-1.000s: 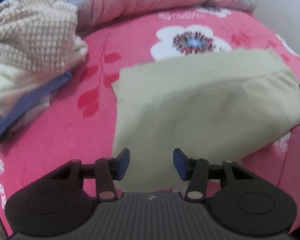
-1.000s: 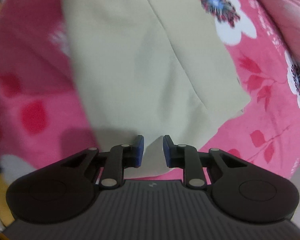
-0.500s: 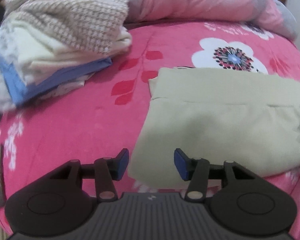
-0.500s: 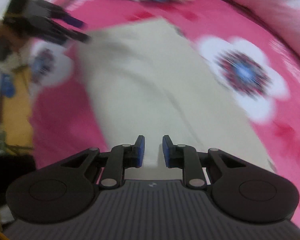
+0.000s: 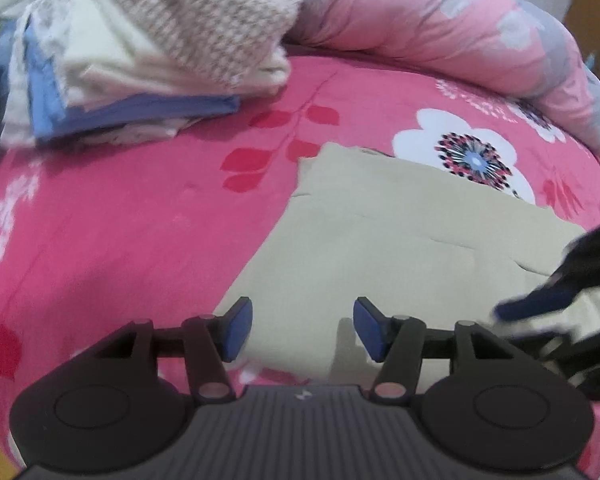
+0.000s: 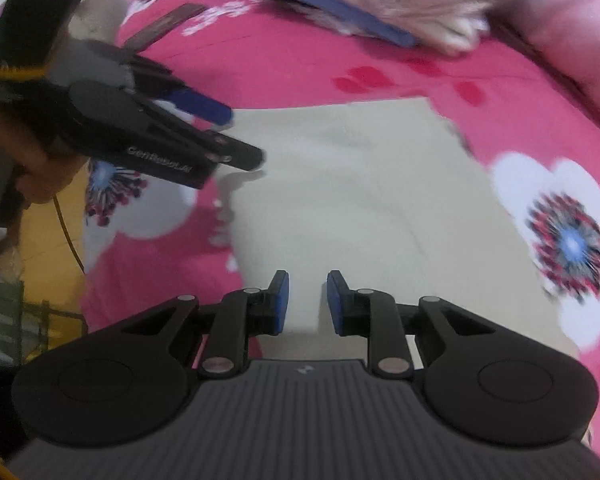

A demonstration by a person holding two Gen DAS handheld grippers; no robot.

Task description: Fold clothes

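a: where is the beige garment [image 5: 380,240] you are folding?

b: it lies flat on the pink flowered bedspread [image 5: 140,220], already doubled over, with a layer edge running across its top. one far corner sits beside the big white flower [image 5: 464,152] printed on the spread.

a: and your left gripper [image 5: 300,334]?

b: your left gripper hovers at the near edge of the garment with its blue pads spread wide apart, nothing between them.

a: your right gripper [image 6: 307,302]?

b: it points along the cloth from the other side, its pads parted by a narrower gap, with only the garment's surface showing through; it grips nothing. from the left wrist view it shows blurred at the right edge [image 5: 556,296].

a: what lies around it?

b: a stack of folded clothes [image 5: 140,52] sits well apart at the far left, a knitted piece on top and a blue one lower down. a rolled pink quilt [image 5: 460,20] lies along the far side of the bed.
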